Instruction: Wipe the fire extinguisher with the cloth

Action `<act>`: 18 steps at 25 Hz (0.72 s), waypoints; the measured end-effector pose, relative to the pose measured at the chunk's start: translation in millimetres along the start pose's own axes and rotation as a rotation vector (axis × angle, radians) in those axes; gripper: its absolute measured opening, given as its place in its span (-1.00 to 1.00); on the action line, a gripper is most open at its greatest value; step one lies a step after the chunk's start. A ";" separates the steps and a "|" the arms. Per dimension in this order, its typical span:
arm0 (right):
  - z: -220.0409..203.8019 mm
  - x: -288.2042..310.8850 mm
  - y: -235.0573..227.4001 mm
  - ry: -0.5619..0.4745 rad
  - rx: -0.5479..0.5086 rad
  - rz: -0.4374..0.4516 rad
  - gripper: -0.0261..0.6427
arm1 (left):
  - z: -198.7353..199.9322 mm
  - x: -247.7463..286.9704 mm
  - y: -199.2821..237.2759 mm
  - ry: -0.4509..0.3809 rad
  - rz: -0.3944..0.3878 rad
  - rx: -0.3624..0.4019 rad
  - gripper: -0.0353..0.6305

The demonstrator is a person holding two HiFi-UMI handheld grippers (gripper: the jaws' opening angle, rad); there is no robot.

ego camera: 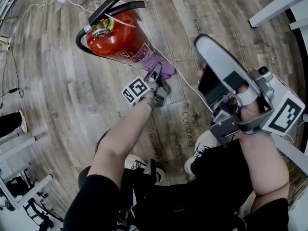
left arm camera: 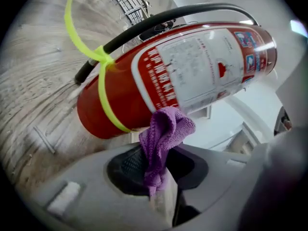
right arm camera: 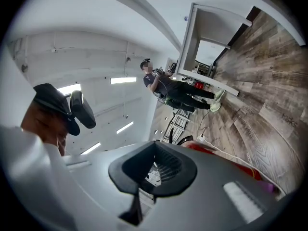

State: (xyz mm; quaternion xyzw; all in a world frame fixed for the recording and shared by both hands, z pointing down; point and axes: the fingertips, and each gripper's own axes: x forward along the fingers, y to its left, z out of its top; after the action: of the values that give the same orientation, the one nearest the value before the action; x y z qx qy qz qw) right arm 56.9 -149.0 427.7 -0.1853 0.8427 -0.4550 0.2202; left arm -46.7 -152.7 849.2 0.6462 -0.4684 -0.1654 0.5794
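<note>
Extinguisher [ego camera: 118, 40]: one. Left tongs [ego camera: 158, 76] pinch one cloth [left arm camera: 166, 129]; right tongs [right arm camera: 143, 184] closed, empty.

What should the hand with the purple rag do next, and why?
Probably sweep the cloth along the fire extinguisher toward its label. The left gripper is shut on the cloth, whose bunched end sits right at the red body's lower side.

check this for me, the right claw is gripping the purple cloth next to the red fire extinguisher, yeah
Wrong claw. The left claw is shut on the purple microfibre cloth next to the red cylindrical fire extinguisher, as the left gripper view shows. The right claw holds nothing in the right gripper view.
</note>
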 end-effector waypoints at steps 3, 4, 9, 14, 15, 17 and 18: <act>-1.6 4.6 1.7 0.003 0.002 0.011 -0.91 | 1.7 -15.1 -51.1 0.061 -0.164 -0.040 -0.62; -2.2 5.6 1.9 0.002 0.004 0.013 -0.91 | 2.3 -24.3 -72.5 0.087 -0.228 -0.076 -0.62; -5.4 10.5 4.4 0.009 0.001 0.016 -0.91 | 42.2 -97.3 -153.4 0.184 -0.401 -0.009 -0.62; -12.0 17.6 2.4 0.016 0.000 0.013 -0.91 | 135.9 -161.6 -231.4 0.018 -0.579 0.105 -0.62; -14.3 19.7 2.2 0.020 0.003 0.013 -0.91 | 153.7 -172.3 -248.2 -0.021 -0.618 0.134 -0.62; -18.7 23.8 3.1 0.029 0.006 0.015 -0.91 | 184.4 -190.8 -280.7 -0.089 -0.697 0.178 -0.62; -20.6 25.8 3.6 0.034 0.006 0.016 -0.91 | 196.2 -197.3 -295.5 -0.112 -0.734 0.196 -0.62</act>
State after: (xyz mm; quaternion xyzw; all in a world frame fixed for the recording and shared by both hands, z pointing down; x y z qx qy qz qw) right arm 23.8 -146.3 429.5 -0.1701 0.8464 -0.4587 0.2103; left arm -172.9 -144.5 463.5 0.8132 -0.2504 -0.3515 0.3906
